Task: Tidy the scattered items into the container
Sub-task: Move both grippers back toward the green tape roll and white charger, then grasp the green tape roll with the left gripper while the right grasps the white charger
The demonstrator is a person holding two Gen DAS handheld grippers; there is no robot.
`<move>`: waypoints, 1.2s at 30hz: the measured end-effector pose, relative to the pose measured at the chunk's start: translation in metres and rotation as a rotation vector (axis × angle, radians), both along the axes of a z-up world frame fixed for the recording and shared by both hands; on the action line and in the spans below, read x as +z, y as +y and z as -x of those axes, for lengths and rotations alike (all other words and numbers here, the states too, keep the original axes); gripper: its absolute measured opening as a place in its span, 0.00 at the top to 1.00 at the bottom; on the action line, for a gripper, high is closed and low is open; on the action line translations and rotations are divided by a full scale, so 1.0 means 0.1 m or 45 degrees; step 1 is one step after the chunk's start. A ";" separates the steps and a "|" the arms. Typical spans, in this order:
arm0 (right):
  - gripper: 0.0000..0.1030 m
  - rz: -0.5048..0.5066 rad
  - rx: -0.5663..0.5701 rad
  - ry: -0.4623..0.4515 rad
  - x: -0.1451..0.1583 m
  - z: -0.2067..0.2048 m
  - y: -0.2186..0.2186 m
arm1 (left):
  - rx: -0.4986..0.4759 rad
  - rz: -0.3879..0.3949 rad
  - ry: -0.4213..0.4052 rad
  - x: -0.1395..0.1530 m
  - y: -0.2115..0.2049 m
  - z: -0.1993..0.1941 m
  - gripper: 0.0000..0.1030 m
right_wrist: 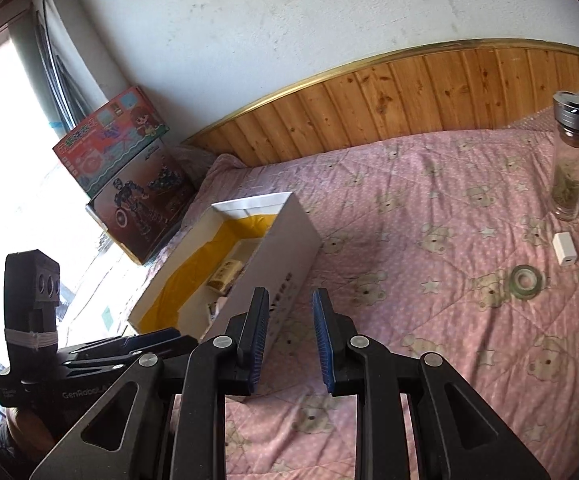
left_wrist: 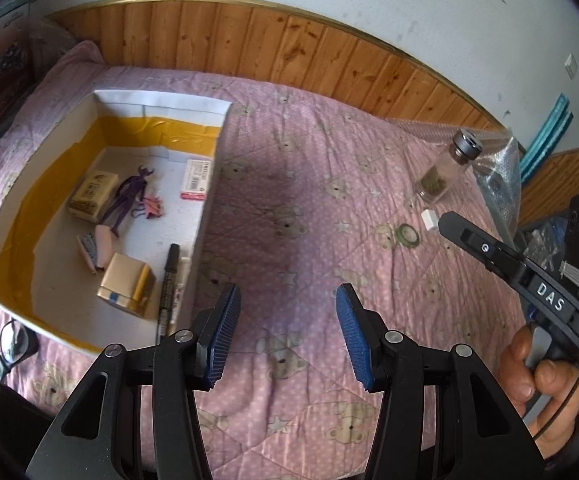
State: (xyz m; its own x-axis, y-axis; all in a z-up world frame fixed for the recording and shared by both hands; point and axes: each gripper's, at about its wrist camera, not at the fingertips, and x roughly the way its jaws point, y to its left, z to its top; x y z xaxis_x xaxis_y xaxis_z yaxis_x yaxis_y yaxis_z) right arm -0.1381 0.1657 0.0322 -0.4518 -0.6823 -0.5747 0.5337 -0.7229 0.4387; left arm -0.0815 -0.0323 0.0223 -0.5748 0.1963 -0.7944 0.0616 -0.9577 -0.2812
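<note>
Left gripper [left_wrist: 287, 334] held above pink bed quilt [left_wrist: 289, 168], jaws apart, empty; right gripper [right_wrist: 290, 342] likewise, beside box [right_wrist: 285, 256]; wood-panelled wall [right_wrist: 409, 92] behind

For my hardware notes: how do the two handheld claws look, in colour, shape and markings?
Left claw and right claw: black angular linkage arms with silver round pivot bolts and blue ribbed flat finger pads. The right unit's black handle bears white "DAS" lettering; the left unit's body reads "GenRobot". A bare hand grips the right handle.
</note>
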 end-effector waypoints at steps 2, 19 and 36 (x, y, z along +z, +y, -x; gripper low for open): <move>0.76 -0.030 -0.041 0.001 -0.05 0.15 0.18 | -0.038 0.002 -0.009 -0.01 0.18 0.11 0.49; 0.55 -0.334 -0.388 -0.197 -1.11 1.62 1.53 | -0.300 -0.041 -0.153 -0.64 1.68 1.38 0.48; 0.69 -0.438 -0.418 -0.258 -1.59 2.30 1.63 | -0.419 0.105 -0.216 -1.38 2.56 2.11 0.47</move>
